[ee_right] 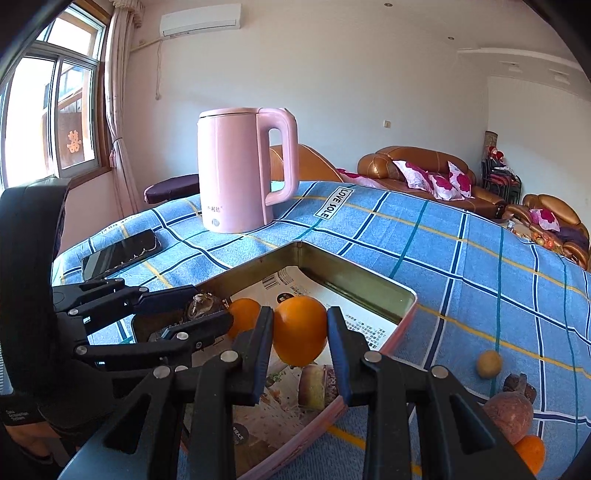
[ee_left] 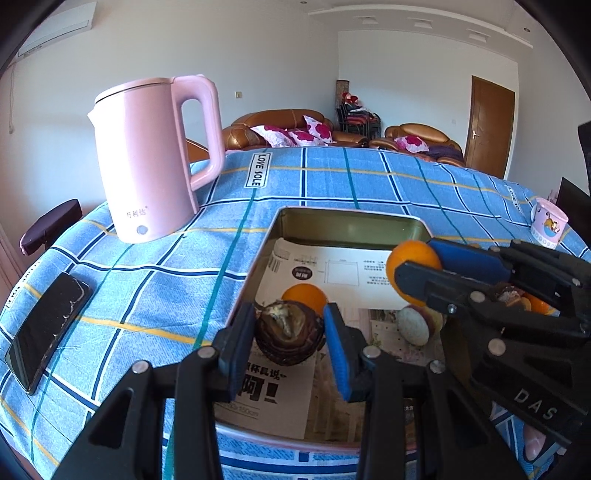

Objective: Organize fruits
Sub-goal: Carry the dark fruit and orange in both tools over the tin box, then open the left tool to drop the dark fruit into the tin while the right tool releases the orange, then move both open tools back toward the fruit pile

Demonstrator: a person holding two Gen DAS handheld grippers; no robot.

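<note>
The left gripper [ee_left: 290, 338] pinches a dark brown, cracked round fruit [ee_left: 286, 332] above the rectangular metal tin [ee_left: 351, 221]. The right gripper [ee_right: 300, 332] clamps a glossy orange [ee_right: 300, 330] over that paper-lined tin, where another orange [ee_left: 304, 297] lies.

The walls [ee_right: 351, 74] were plain white, lit by daylight from a window [ee_right: 55, 110] far left of the sofa [ee_right: 424, 173]. A pale curtain [ee_right: 118, 92] hung beside the window, and an air conditioner [ee_right: 199, 20] was mounted high on the wall beyond it. The brown leather sofa carried pink-flowered cushions [ee_right: 439, 181]. Right of the sofa stood a brown armchair [ee_left: 421, 136], and further right a closed wooden door [ee_left: 487, 125].
</note>
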